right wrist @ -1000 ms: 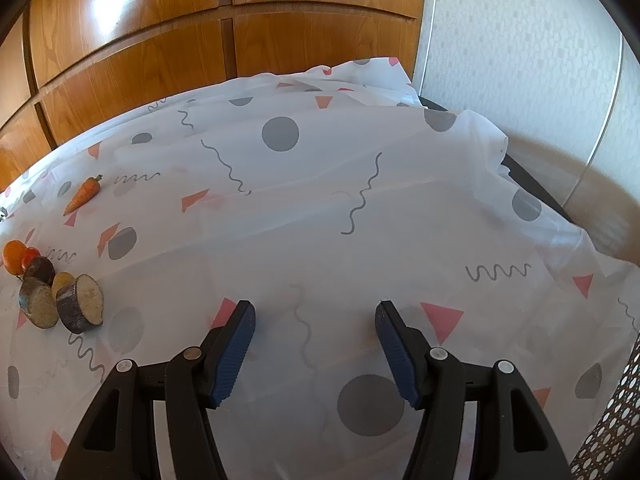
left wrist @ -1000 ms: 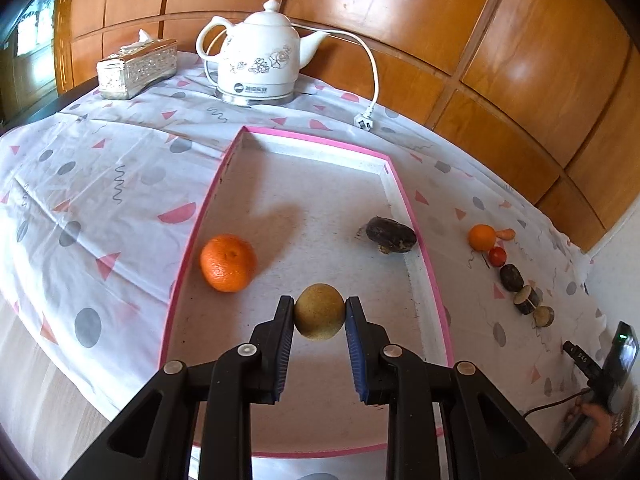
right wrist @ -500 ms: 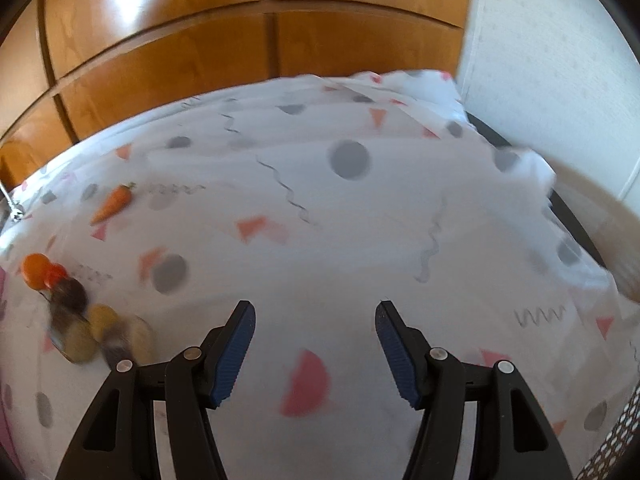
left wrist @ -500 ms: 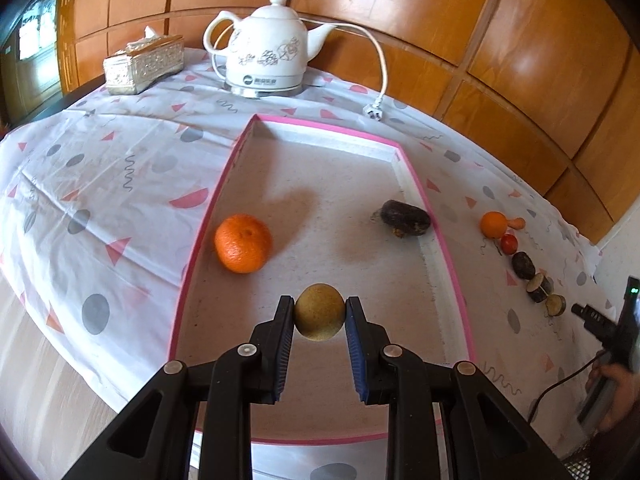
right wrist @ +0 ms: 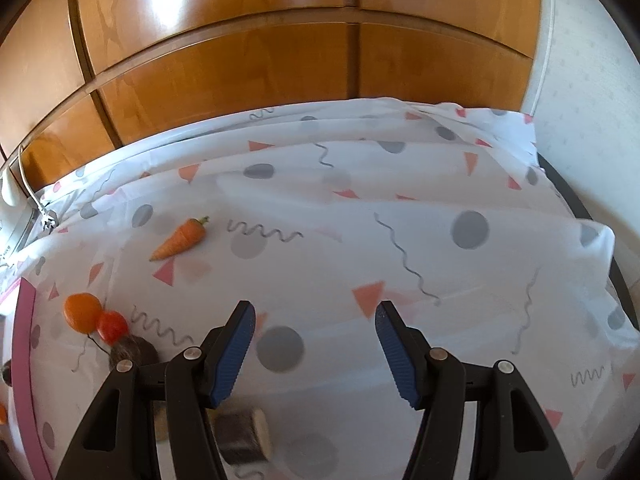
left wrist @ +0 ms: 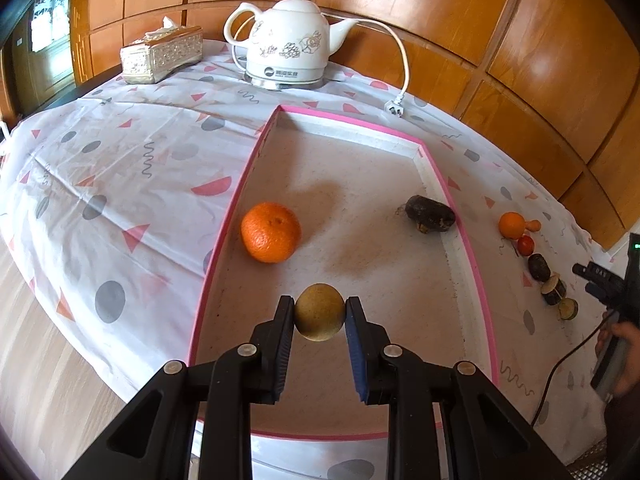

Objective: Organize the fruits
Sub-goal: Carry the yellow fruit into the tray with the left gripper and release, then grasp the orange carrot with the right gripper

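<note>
Left gripper [left wrist: 319,314] clamps brownish round fruit [left wrist: 319,311] above pink-rimmed tray [left wrist: 472,248] | right gripper [right wrist: 314,346] half-open, empty | lower to an open patch beside the orange [left wrist: 271,231], then release.

White ceramic electric kettle [left wrist: 289,46] with a flower print sits at the back of the desk, its white cord [left wrist: 403,66] looping round to a plug [left wrist: 393,109] lying loose on the cloth. To its left is a shiny embossed tissue box [left wrist: 162,55]. The desk wears a white tablecloth [left wrist: 120,184] with grey dots, pink triangles and squiggles. Orange wood panelling [left wrist: 520,40] runs behind, pale wood floor [left wrist: 36,360] below.
</note>
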Motion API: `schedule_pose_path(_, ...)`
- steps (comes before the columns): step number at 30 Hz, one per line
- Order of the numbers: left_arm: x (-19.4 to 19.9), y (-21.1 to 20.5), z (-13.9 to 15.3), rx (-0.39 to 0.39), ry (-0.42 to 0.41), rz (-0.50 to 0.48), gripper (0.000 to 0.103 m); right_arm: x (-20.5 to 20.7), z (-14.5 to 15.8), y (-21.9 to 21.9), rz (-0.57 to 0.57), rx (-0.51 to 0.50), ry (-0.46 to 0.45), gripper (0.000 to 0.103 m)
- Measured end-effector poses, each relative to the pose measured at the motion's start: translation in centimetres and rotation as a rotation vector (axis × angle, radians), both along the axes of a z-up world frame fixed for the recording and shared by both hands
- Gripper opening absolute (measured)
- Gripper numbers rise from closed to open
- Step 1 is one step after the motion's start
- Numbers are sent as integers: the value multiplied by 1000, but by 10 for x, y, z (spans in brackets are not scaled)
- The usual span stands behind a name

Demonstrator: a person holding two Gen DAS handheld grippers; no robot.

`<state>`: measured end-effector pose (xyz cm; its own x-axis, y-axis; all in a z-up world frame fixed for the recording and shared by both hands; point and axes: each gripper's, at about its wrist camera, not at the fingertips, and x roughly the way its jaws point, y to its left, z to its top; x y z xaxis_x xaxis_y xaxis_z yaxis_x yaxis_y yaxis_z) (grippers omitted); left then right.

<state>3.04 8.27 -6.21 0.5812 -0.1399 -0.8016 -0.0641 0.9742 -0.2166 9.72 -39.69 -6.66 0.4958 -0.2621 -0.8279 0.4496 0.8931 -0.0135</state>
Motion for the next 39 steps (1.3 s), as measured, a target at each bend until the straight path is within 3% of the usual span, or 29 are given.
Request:
schedule_pose_path(15, 3, 6, -11, 22, 37, 51, 27, 69, -4, 8, 25, 216, 16, 63)
schedule_pose_path(22, 4, 7, -11, 32, 35, 62, 43, 102, -16, 12, 13, 243, 44, 63)
schedule_pose_path(28, 4, 8, -11, 34, 29, 60, 44, 123, -23, 13, -10, 255, 56, 63)
schedule_pose_path(31, 5, 8, -12, 34, 34, 61, 44, 132, -27, 18, 9, 249, 65, 47)
schedule_pose_path(32, 5, 8, -12, 33, 35, 61, 44, 134, -29, 21, 24, 244, 71, 37)
schedule_pose_path(34, 5, 9, -13, 33, 36, 64, 44, 137, -32, 26, 52, 230, 82, 33)
schedule_pose_path(35, 5, 9, -12, 32, 36, 64, 44, 137, -34, 29, 69, 223, 86, 25)
schedule_pose_path(39, 5, 10, -12, 30, 36, 66, 44, 136, -34, 36, 104, 193, 87, 24)
